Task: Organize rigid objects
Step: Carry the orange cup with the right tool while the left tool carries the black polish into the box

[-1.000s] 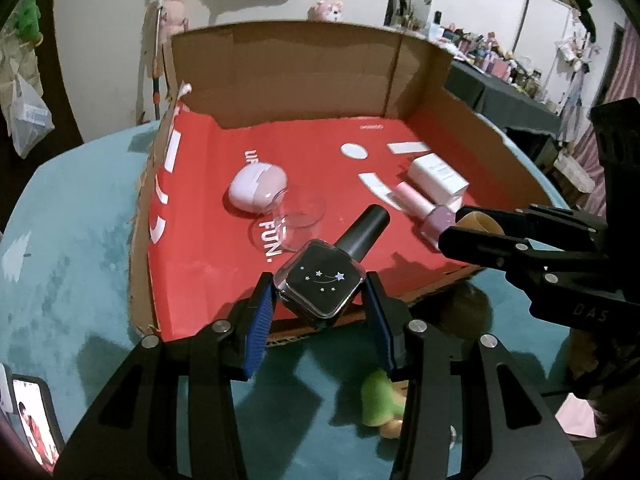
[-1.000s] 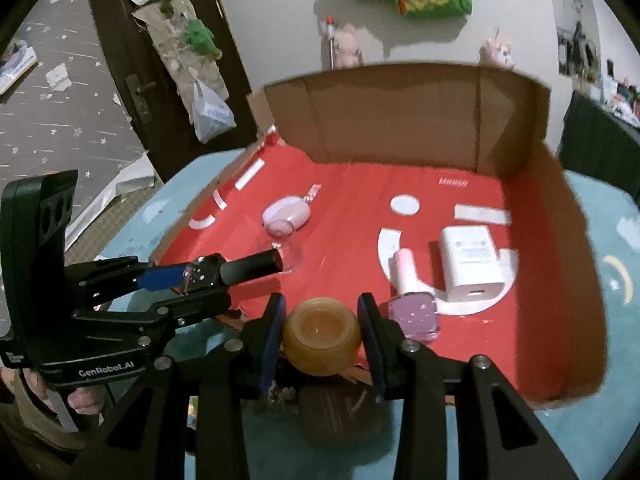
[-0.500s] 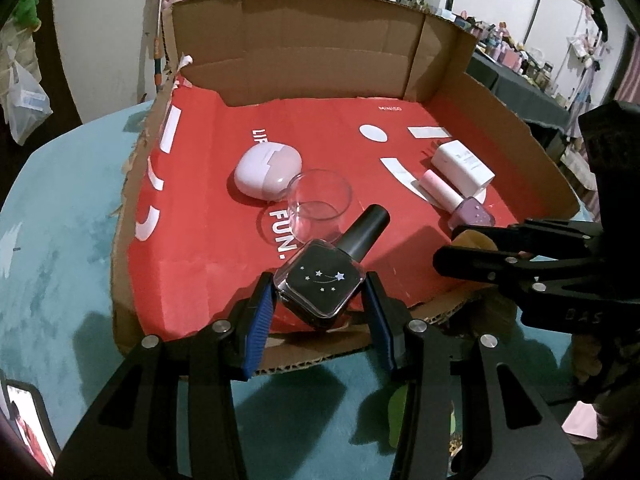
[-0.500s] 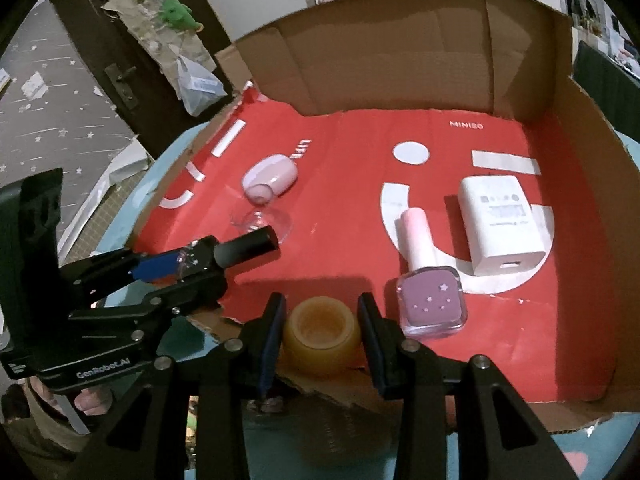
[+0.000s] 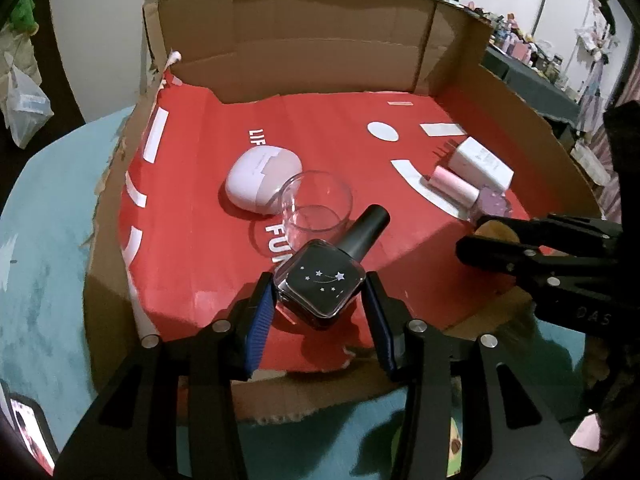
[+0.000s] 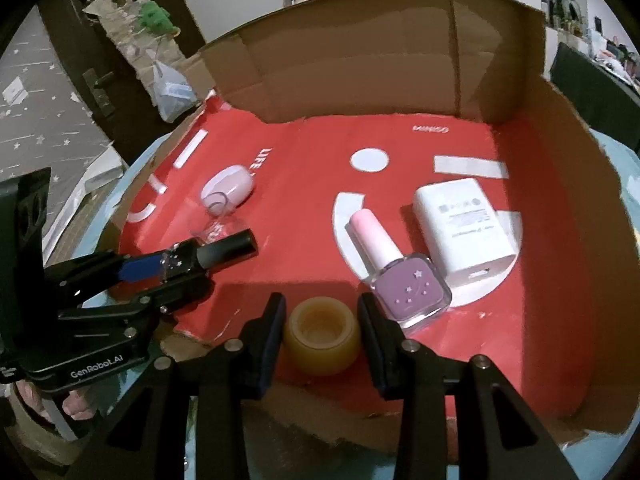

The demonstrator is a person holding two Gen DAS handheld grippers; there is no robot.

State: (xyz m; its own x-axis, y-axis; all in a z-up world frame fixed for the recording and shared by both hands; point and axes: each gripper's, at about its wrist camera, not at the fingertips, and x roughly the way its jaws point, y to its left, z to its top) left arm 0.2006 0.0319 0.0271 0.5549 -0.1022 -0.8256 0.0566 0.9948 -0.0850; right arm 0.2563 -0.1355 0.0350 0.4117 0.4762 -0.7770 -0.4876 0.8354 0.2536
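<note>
Left gripper (image 5: 320,304) jaws were closed on the black nail polish bottle (image 5: 322,282), cap pointing ahead over the red tray (image 5: 192,240). Just beyond the cap stood a clear glass cup (image 5: 316,208), with a lilac case (image 5: 262,180) behind it. Right gripper (image 6: 322,320) clamped the amber jar (image 6: 322,334); the purple polish bottle (image 6: 400,276) lay just right of its jaws, beside the white charger (image 6: 466,228).
</note>
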